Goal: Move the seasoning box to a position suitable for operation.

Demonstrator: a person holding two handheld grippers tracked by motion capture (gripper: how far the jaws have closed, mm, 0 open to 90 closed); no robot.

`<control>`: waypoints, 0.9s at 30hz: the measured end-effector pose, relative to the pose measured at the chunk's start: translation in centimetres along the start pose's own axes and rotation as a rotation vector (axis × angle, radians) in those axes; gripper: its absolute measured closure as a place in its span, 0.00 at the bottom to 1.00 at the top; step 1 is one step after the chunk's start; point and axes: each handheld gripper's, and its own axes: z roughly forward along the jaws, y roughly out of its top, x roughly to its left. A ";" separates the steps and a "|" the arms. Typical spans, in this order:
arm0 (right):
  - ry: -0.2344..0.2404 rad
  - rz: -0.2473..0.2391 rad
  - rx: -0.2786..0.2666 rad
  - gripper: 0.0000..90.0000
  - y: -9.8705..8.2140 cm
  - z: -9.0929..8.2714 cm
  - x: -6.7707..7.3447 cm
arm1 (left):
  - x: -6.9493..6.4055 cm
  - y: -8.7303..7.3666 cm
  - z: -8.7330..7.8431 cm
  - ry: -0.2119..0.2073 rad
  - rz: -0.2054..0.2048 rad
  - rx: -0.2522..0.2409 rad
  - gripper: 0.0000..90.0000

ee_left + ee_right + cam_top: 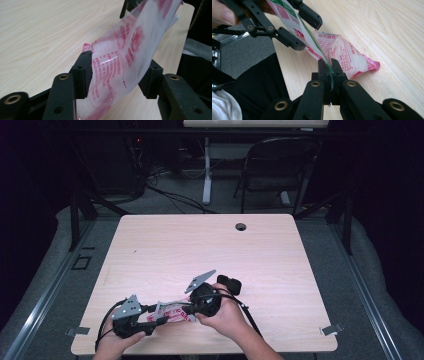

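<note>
Near front edge of table (150, 235): left gripper (150, 322) has jaws apart, straddling the plastic bag (172, 312). Left gripper view: bag film (125, 60) passes between the pads; one pad sits against its edge, the other stands clear, so there is no clamp. Right gripper (330, 66) is closed on a thin edge of the bag, which hangs between the two tools just above the tabletop, lower corner resting on the wood.

Risks, judged: the whole load is on one narrow pinch, so the slick film may slide out or tear there if the right hand pulls. If the left jaws close off-centre, they may crease the bag.

Further back: small black object (230, 284), untouched.
</note>
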 end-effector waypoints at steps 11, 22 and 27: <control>0.019 -0.028 -0.020 1.00 -0.2 -0.6 0.0 | 0.2 -1.1 1.2 -0.012 0.027 0.041 0.50; 0.026 -0.045 -0.012 1.00 -0.1 -1.4 -0.2 | 0.3 -1.6 1.8 -0.016 0.028 0.056 0.45; 0.023 -0.050 -0.014 1.00 0.1 -1.7 -0.2 | 0.6 -1.8 1.9 -0.024 0.022 0.049 0.40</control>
